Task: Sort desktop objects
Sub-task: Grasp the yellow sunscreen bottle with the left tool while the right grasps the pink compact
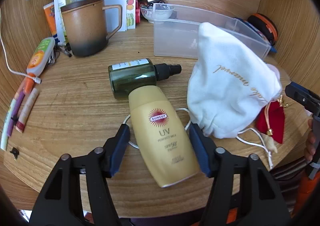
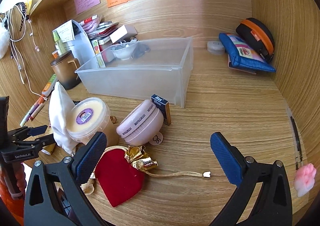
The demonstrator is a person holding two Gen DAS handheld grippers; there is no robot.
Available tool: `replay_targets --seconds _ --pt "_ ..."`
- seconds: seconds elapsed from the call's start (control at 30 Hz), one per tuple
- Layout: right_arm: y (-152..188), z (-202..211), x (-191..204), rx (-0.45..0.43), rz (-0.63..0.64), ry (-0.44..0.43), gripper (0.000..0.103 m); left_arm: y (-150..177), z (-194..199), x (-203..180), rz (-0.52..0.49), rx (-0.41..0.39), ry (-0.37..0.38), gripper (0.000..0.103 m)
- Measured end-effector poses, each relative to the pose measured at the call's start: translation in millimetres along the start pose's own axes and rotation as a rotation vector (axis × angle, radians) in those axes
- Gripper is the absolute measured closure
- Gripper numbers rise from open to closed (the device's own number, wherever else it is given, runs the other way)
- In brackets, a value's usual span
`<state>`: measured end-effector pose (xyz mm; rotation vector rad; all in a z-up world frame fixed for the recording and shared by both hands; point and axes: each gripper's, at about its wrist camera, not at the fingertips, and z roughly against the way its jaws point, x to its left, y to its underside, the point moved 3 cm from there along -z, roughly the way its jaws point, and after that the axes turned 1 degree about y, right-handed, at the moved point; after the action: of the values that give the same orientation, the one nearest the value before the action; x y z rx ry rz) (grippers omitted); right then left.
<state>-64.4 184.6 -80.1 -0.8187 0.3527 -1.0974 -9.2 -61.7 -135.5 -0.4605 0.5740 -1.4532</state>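
My left gripper point(image 1: 159, 128) hangs over a yellow sunscreen bottle point(image 1: 164, 138) that lies on the wooden desk, cap against a dark green spray bottle point(image 1: 134, 77). The bottle is between the blue pads: the right pad is at its side and a gap shows at the left pad. A white drawstring pouch point(image 1: 230, 85) stands just to the right. My right gripper point(image 2: 159, 136) is wide open above a red velvet pouch point(image 2: 120, 176) with a gold lining, with nothing gripped. A clear plastic bin point(image 2: 140, 77) sits behind, with nothing in it.
A cream tub point(image 2: 90, 118), a pink round case point(image 2: 142, 124) and a small blue Max box point(image 2: 163, 109) crowd the middle. A brown mug point(image 1: 86, 25), tubes and pens lie at the left. A blue pouch point(image 2: 246, 53) and a black-orange case point(image 2: 256, 35) sit in the back right corner.
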Motion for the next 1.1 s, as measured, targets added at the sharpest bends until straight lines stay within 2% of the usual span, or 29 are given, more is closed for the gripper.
replay_targets --seconds 0.27,0.57,0.63,0.7,0.83,0.93,1.1 --pt "4 -11 0 0.024 0.013 -0.004 0.001 -5 -6 -5 -0.037 -0.009 -0.039 0.053" --pt "-7 -32 3 0.054 0.015 -0.033 0.004 -5 -9 -5 -0.056 -0.031 -0.047 0.054" --pt "-9 -38 5 0.070 0.018 -0.041 0.007 -6 -10 -6 -0.057 -0.034 -0.045 0.054" --pt "-10 -44 7 0.082 0.011 -0.061 0.015 -6 -11 -6 -0.053 -0.033 -0.044 0.054" --pt "-10 -47 7 0.092 -0.011 -0.097 0.025 -7 -11 -6 -0.045 -0.034 -0.037 0.054" --pt "-9 -49 9 0.101 -0.015 -0.128 0.043 -7 -11 -4 -0.038 -0.035 -0.035 0.054" --pt "-10 -48 13 0.084 0.002 -0.101 0.045 -7 -3 3 -0.015 -0.056 -0.039 0.054"
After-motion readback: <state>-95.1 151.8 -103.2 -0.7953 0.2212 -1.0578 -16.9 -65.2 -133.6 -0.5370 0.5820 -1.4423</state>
